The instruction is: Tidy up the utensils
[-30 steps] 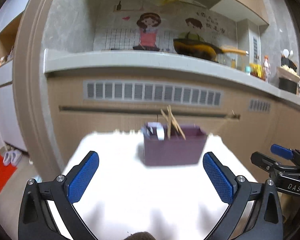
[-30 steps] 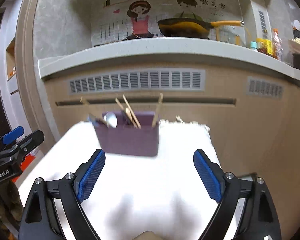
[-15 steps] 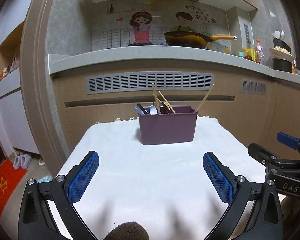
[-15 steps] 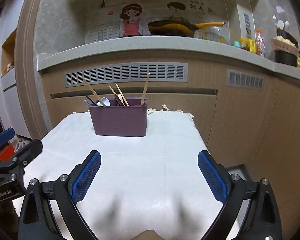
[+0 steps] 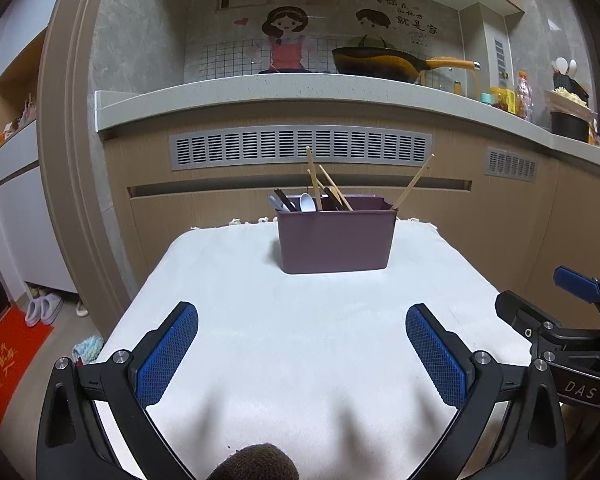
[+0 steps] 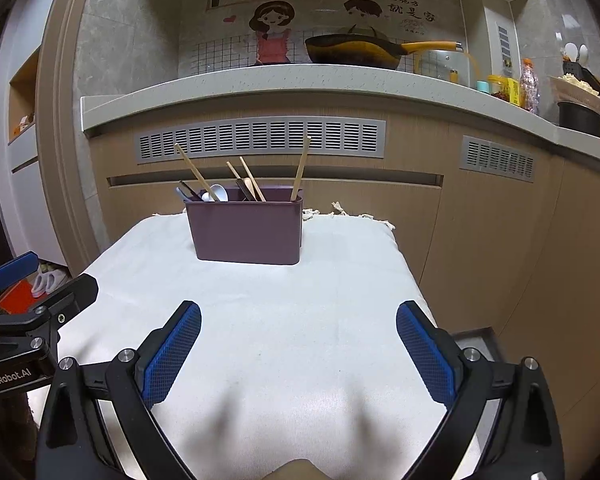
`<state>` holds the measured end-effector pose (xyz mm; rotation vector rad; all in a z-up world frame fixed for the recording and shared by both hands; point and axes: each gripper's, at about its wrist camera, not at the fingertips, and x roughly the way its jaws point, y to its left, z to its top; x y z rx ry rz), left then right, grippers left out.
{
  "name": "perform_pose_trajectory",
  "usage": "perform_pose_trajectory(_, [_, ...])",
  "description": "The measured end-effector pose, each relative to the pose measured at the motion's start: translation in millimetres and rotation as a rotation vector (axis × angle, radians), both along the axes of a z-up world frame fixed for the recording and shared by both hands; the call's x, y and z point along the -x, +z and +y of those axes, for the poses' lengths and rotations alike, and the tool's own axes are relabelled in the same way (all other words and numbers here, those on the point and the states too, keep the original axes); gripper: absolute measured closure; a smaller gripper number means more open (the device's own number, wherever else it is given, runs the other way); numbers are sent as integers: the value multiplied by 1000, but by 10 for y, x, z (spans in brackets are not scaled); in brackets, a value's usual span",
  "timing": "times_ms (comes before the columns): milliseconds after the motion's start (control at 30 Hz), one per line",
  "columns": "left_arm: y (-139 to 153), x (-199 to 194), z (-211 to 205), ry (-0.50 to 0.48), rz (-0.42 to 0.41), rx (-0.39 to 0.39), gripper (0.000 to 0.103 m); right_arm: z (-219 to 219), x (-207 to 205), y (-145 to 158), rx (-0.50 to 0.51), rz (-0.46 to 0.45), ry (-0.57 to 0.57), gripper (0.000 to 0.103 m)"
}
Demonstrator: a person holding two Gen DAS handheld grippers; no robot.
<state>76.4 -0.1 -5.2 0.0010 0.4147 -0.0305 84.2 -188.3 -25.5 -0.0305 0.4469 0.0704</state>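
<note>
A frying pan [image 5: 374,65] sits on the countertop [image 5: 260,90]; slippers [image 5: 42,309] lie below.

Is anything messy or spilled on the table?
Nothing is spilled. The purple bin stands upright on the white cloth. Only the chopsticks look untidy: they lean in different directions, one far from the rest. Both the left gripper and right gripper are open and hold nothing.

White-clothed table [image 5: 300,340], purple utensil bin [image 5: 336,240] at its far end
</note>
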Motion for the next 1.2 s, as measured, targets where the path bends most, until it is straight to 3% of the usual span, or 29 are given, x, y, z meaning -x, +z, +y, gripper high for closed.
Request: perform_pose_trajectory(1200, [-54, 37, -44, 5, 8, 8, 0, -33, 12, -19, 3, 5, 15, 4])
